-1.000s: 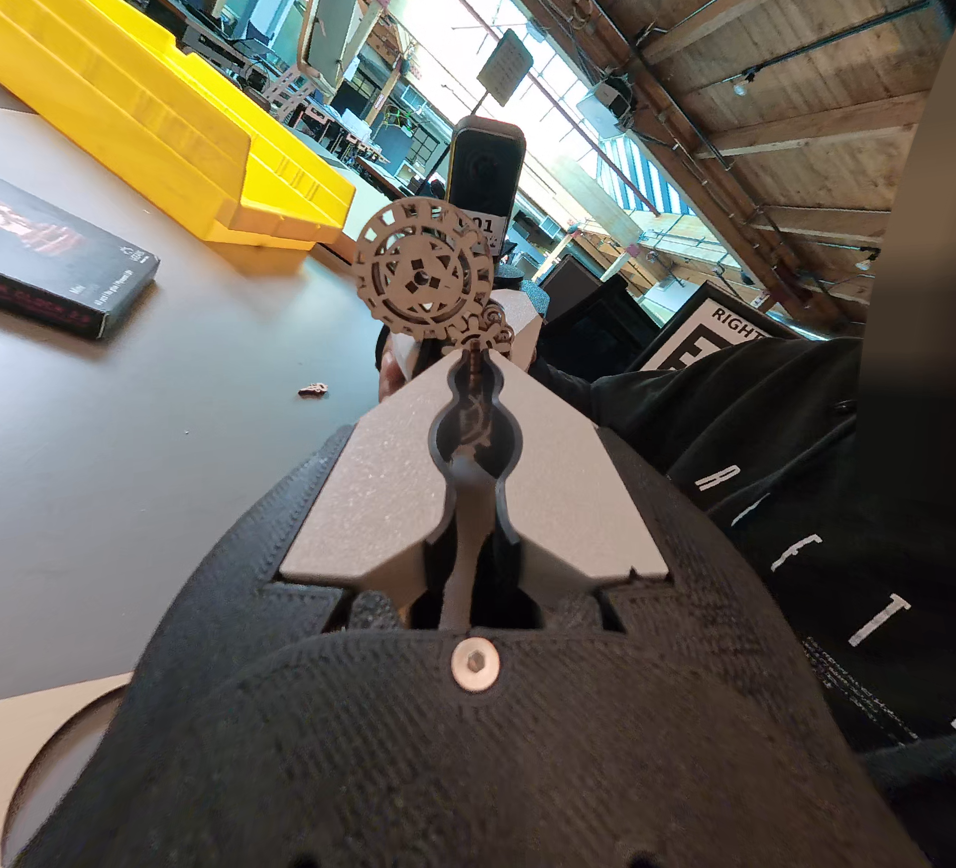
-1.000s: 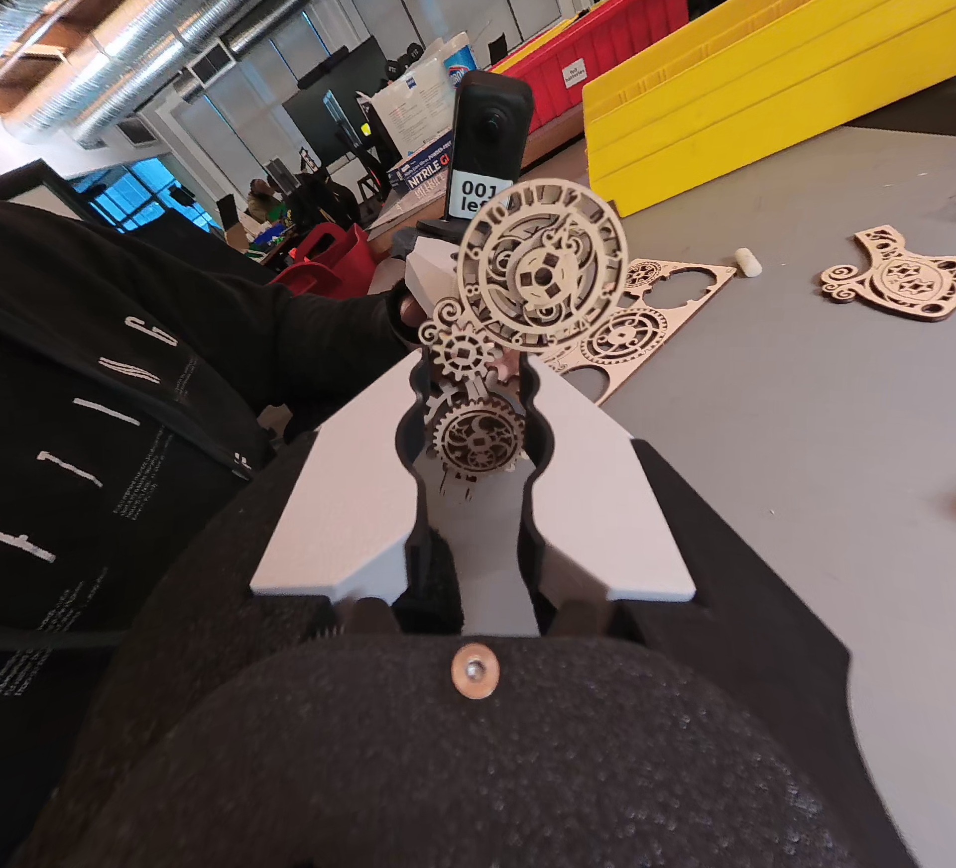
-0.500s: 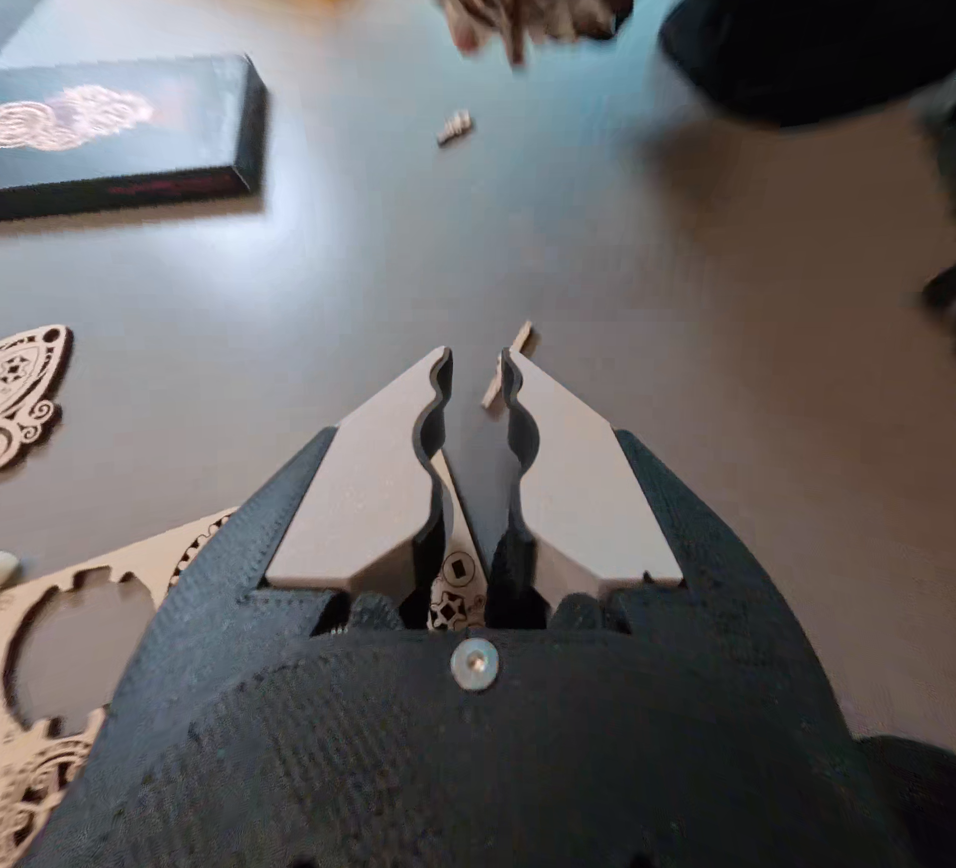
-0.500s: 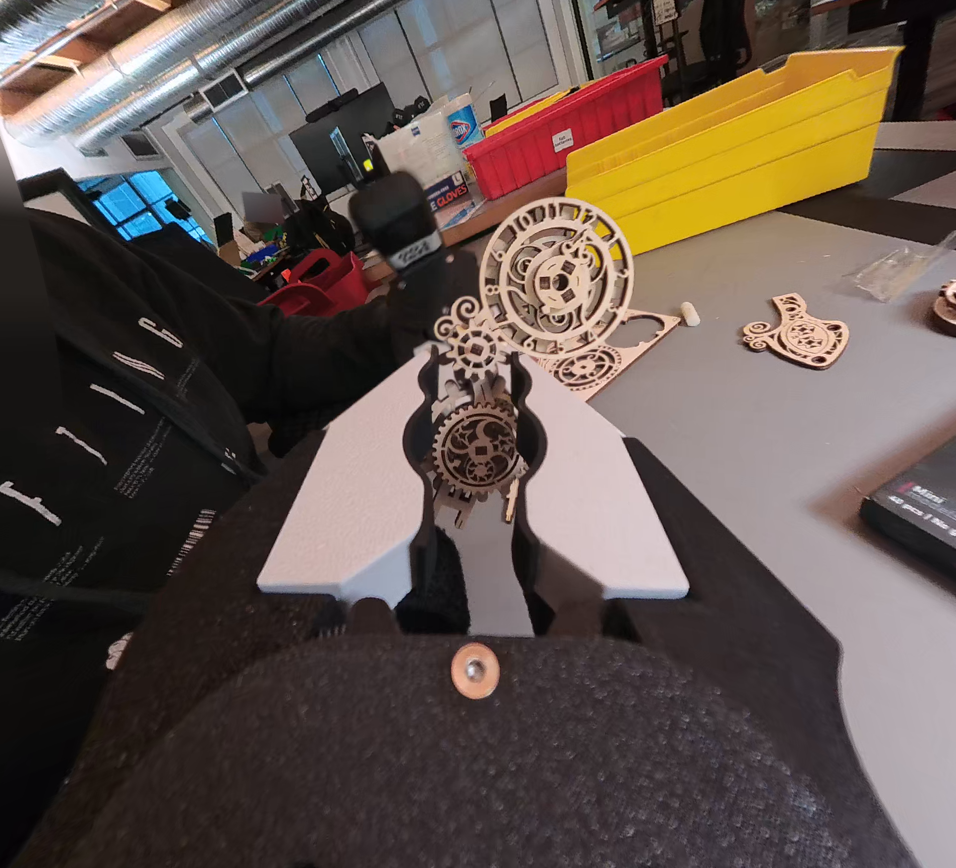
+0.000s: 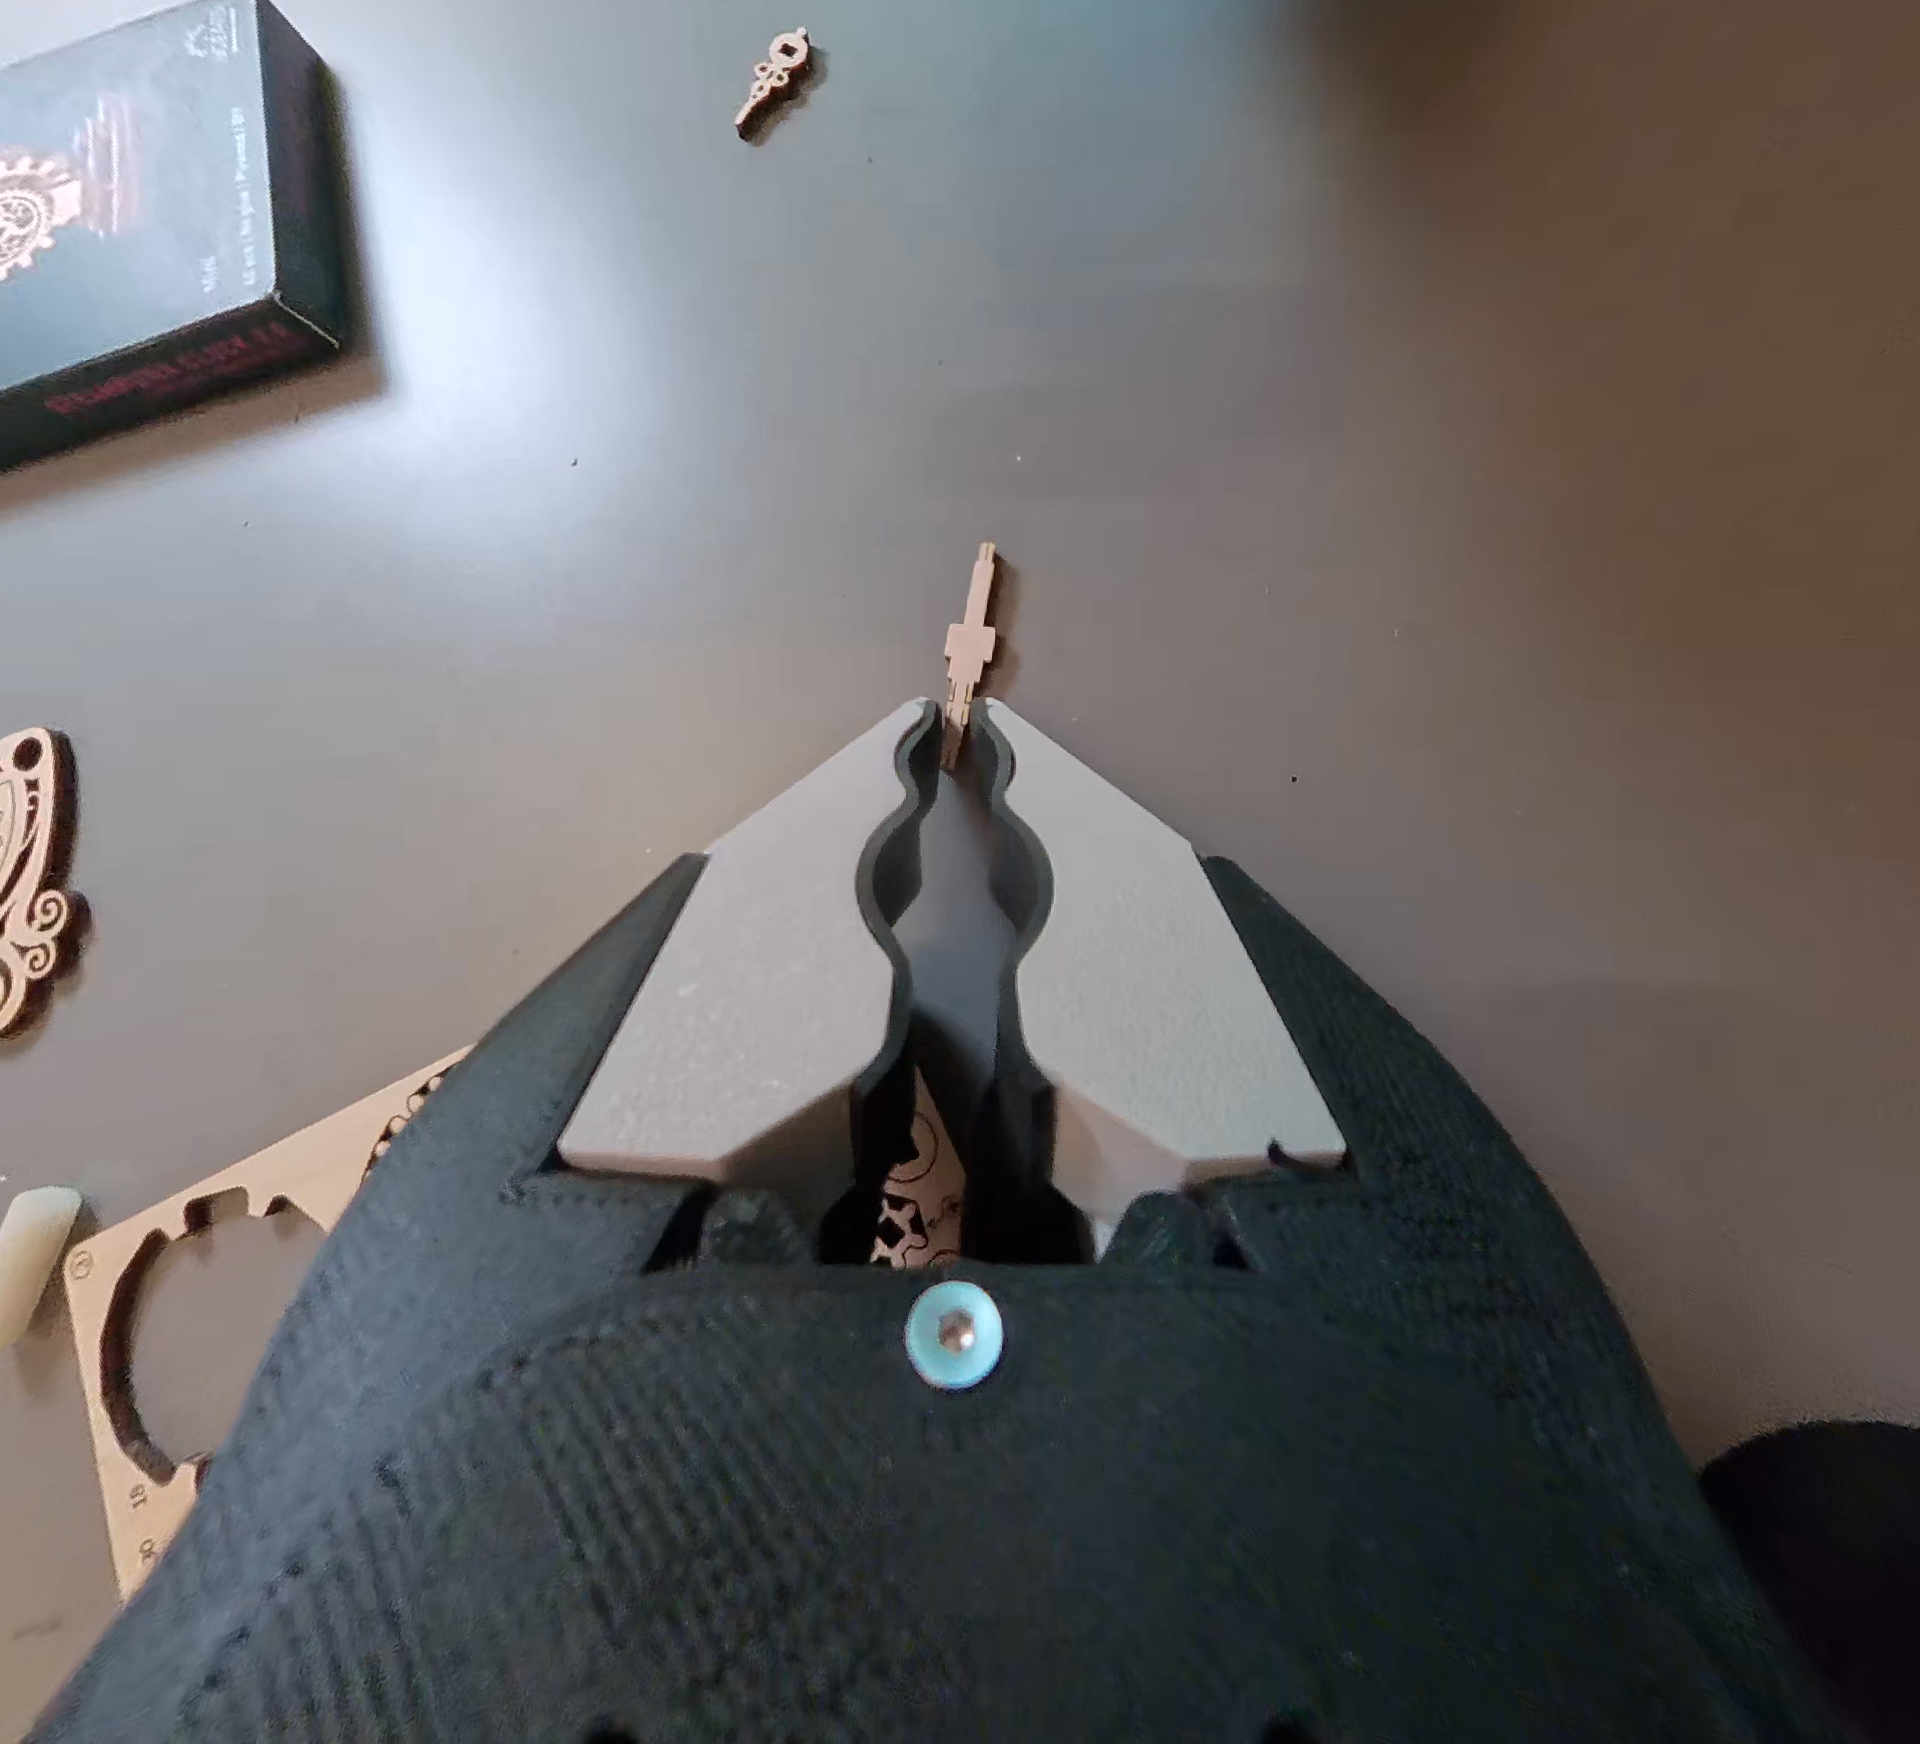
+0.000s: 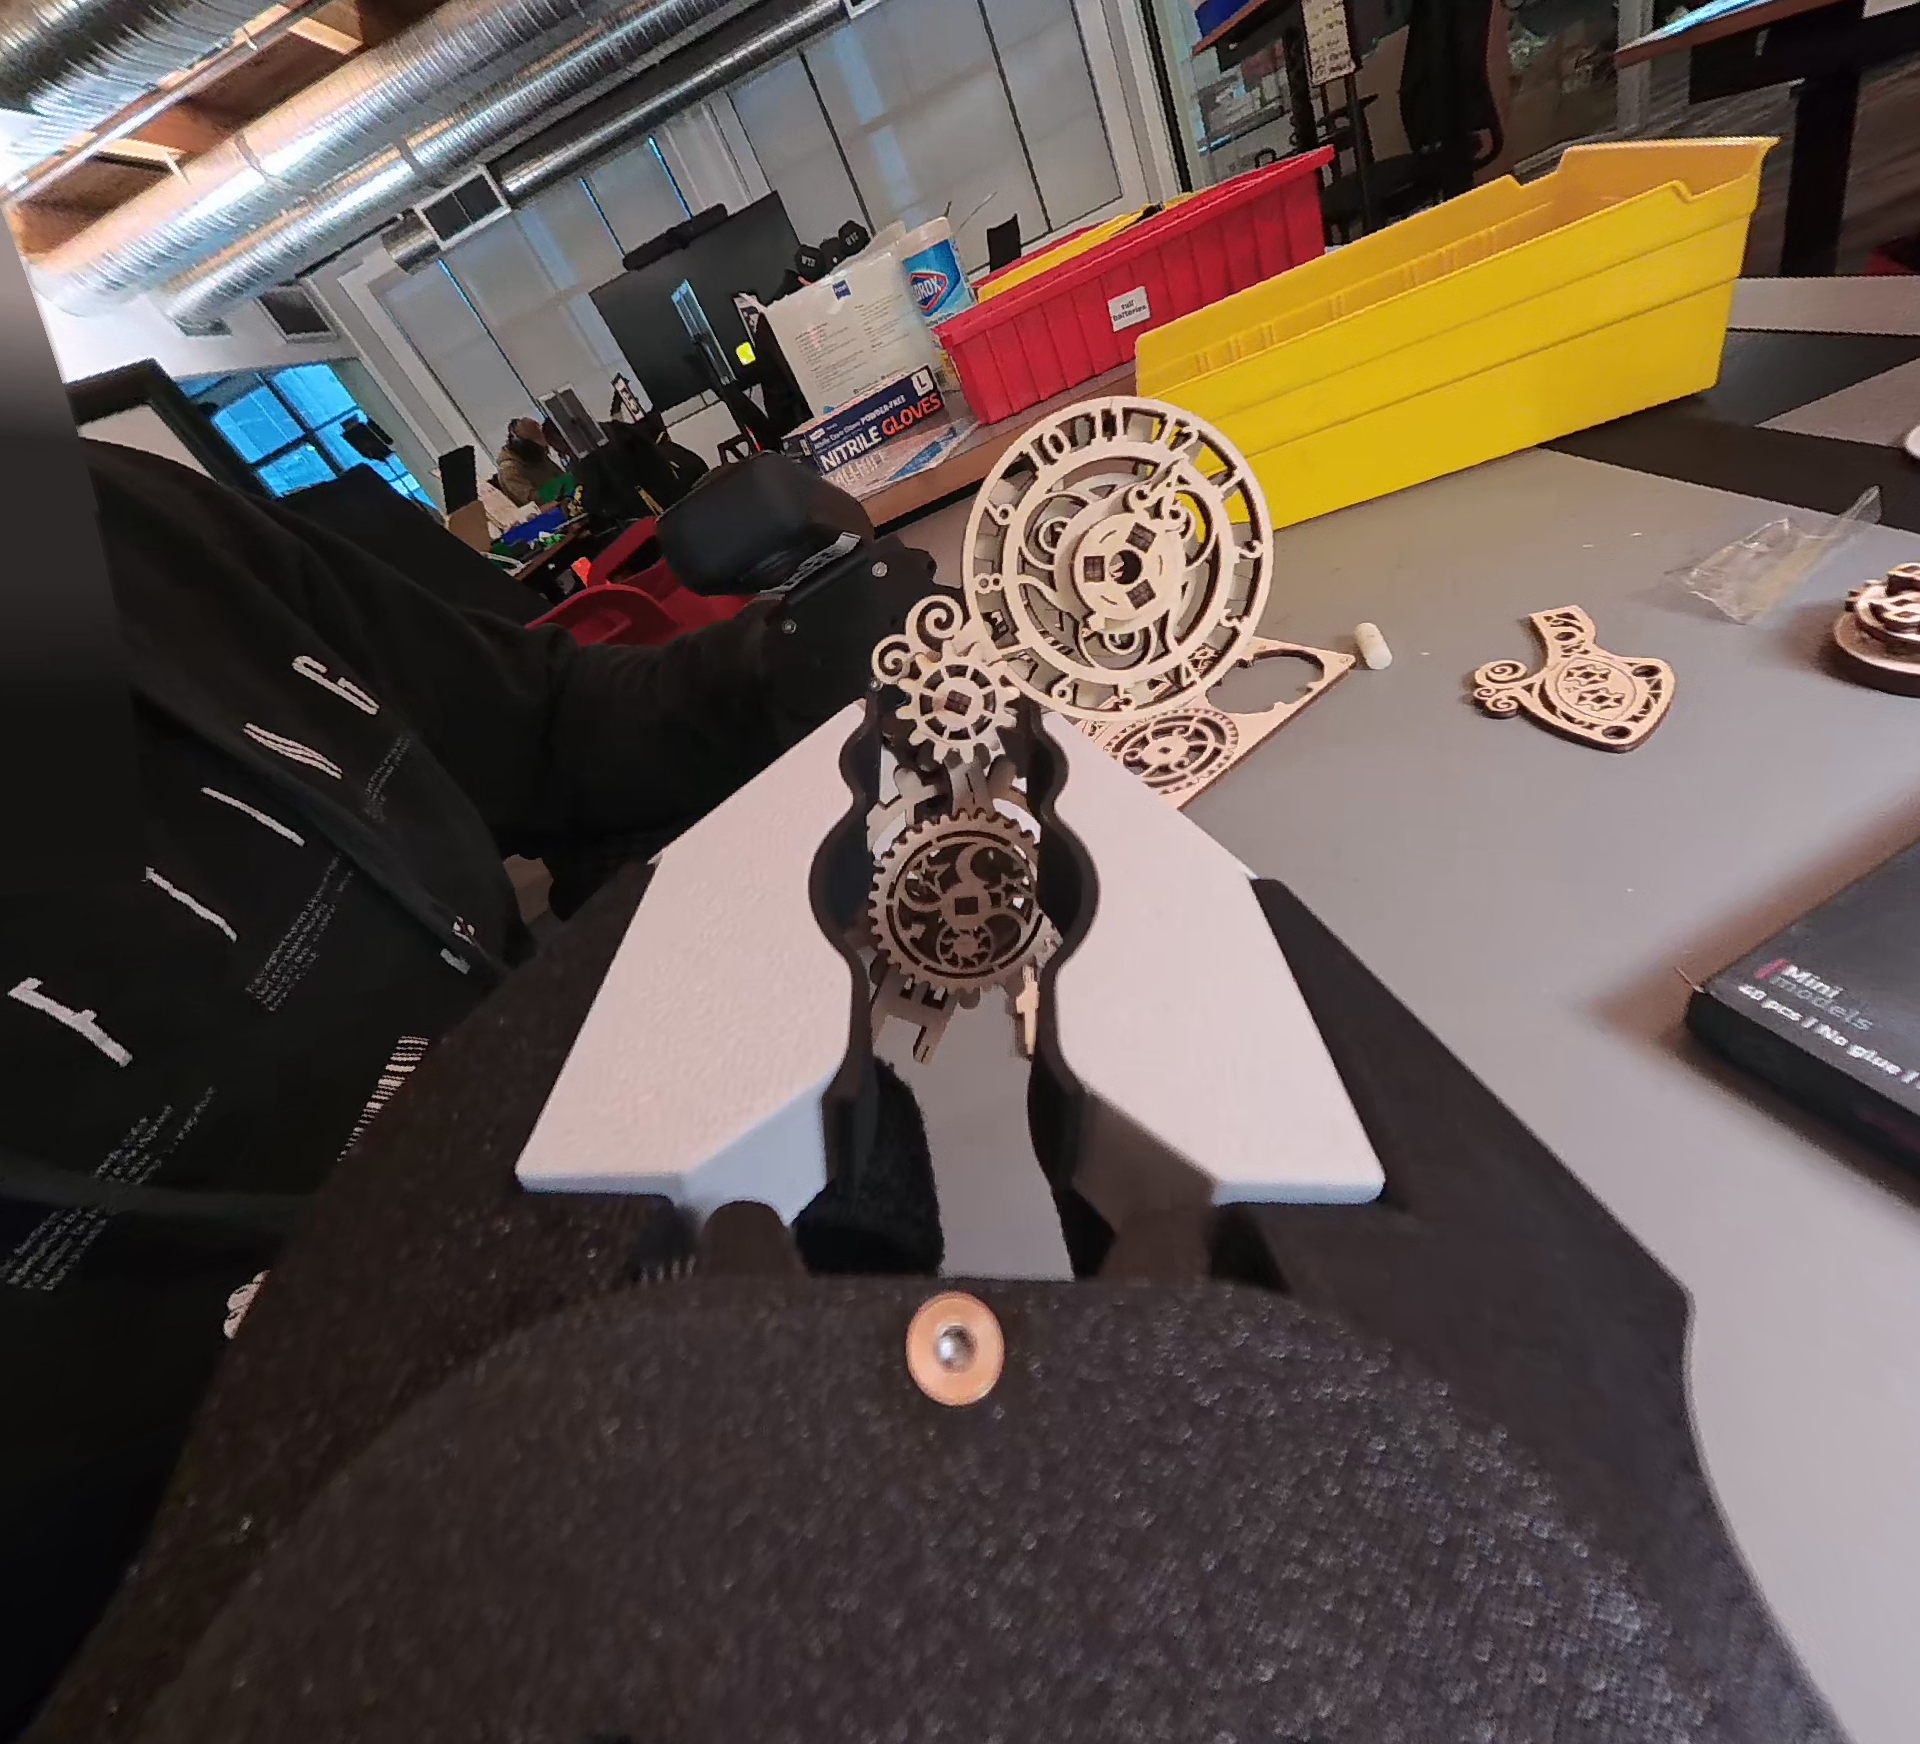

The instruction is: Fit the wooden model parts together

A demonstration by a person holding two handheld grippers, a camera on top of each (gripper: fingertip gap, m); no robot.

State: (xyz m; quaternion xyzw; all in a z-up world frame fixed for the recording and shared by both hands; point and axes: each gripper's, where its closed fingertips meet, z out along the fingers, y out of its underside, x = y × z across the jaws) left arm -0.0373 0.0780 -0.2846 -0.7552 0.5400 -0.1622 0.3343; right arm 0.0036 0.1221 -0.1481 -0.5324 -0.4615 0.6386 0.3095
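Note:
My right gripper is shut on a wooden clock model, held upright above the table. Its two gears sit between the fingers and its round dial stands above the tips. My left gripper points down at the grey table. Its tips are shut on the near end of a small wooden pin. A small wooden clock hand lies farther off. In the right wrist view the left gripper shows far off, behind the model.
A black box lies at the left, also in the right wrist view. An ornate wooden piece, a punched wooden sheet and a white stick lie on the table. Yellow and red bins stand behind. Between my left fingertips and the ornate wooden piece there is roughly 20 centimetres.
My left gripper let go of the clock model, swung down to the table and closed on the small pin. My right gripper kept the model and shifted slightly.

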